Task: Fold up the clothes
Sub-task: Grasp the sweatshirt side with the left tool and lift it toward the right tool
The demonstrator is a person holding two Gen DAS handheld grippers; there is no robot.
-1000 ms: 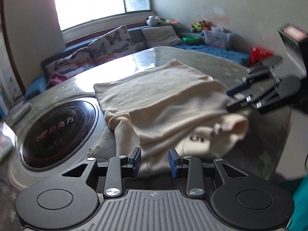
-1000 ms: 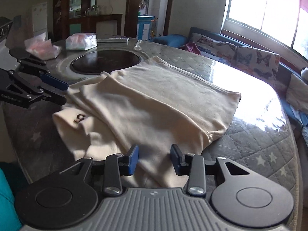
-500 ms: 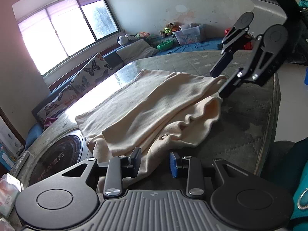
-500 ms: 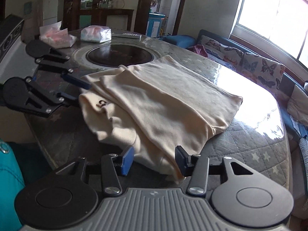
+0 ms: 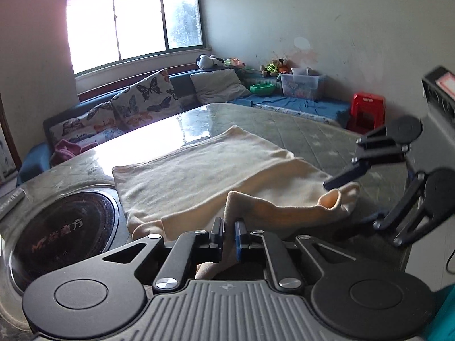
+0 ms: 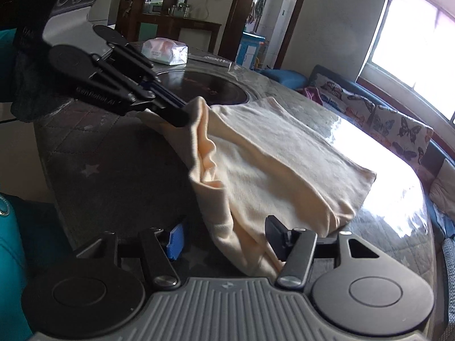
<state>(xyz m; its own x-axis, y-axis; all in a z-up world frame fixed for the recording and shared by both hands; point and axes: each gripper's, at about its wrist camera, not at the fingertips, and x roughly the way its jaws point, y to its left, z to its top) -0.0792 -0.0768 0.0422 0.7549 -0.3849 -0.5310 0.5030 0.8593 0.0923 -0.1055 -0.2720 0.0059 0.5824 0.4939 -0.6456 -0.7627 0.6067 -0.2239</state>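
Cream garment (image 5: 204, 176) on the bench (image 5: 298, 130): left hand-held gripper (image 5: 229, 234) pinches its raised edge; right hand-held gripper (image 6: 224, 240) gapes wide around its corner.

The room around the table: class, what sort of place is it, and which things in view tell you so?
Most likely a lived-in home, a living and dining room. A sofa with butterfly cushions runs under the window, soft toys sit in the corner, and a cooktop is set into the table.
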